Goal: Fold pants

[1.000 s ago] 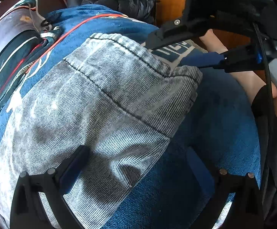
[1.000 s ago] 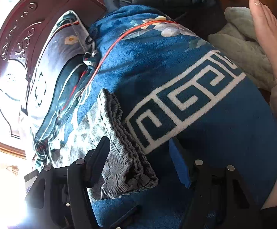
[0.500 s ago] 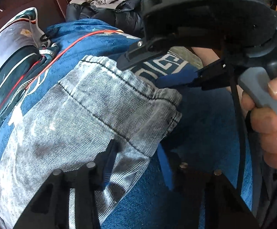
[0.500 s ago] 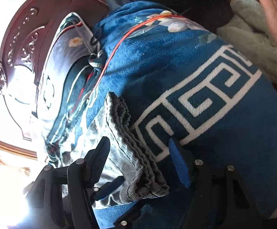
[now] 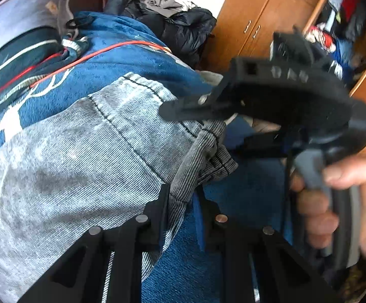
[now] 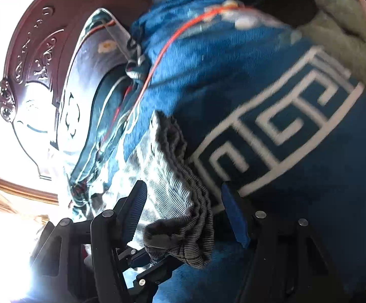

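Left wrist view, from left to right: dark pillow (image 5: 19, 40), blue blanket (image 5: 122, 58) on the bed, then grey pants (image 5: 82, 166) spread flat on top. Left claw (image 5: 180, 202) closing on a bunched bit of the pants' edge, cloth pinched between the fingers. Further right, right claw (image 5: 258, 96) held by a hand (image 5: 342, 197), over the pants' corner.

Right wrist view, from left to right: carved dark headboard (image 6: 44, 50), pants' folded edge (image 6: 178, 202), white key pattern (image 6: 284, 131) on the blanket. Right claw (image 6: 183, 209) half open around that edge, not yet squeezing; blue pads clear of the cloth.

Could go wrong: only a thin top layer caught on the left, so slipping out on the lift. Blanket maybe pinched too, and pulled up with the pants. Uneven pull from one side, so a crooked fold.

No readable writing or labels; letters on the right claw too blurred.
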`<state>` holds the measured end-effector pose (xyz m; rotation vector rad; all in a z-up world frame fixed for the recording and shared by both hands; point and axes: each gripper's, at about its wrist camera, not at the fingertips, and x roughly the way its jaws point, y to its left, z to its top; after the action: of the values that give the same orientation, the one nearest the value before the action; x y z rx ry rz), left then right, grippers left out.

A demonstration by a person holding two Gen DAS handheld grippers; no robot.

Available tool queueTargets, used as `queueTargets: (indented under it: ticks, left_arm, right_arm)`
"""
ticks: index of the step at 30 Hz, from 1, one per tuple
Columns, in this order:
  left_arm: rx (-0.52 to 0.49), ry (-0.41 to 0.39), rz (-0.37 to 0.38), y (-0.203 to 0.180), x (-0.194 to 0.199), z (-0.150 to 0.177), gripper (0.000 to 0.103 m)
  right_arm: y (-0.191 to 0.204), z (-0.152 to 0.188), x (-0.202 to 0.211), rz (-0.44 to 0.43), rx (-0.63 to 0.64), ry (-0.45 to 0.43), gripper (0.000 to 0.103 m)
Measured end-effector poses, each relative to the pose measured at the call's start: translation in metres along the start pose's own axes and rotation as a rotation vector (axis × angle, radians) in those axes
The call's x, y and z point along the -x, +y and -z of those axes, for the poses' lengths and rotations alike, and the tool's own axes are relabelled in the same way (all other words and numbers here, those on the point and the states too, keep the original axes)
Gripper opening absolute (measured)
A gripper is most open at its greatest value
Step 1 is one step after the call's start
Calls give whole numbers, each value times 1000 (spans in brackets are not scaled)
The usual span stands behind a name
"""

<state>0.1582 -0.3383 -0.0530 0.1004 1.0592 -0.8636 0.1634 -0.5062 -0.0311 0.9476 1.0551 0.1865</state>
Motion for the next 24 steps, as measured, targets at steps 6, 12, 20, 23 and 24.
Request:
queueTargets:
  ticks: [6, 12, 20, 23, 24]
  left_arm:
    - [1, -7, 9, -3, 4, 0, 20]
    - [33, -44, 48, 2, 26, 4, 20]
    - [105, -128, 77, 24, 73, 14, 19]
    - [139, -165, 79, 35, 91, 17, 19]
    - [151, -179, 80, 40, 98, 19, 19]
  right_arm:
    - [4, 3, -3, 24, -24, -41, 27]
    - [38, 14, 11, 29, 81, -125, 20]
    - [96, 29, 9, 4, 234, -117, 19]
    - [120, 34, 4, -2, 274, -112, 19]
    - [128, 36, 2, -6, 287, -111, 19]
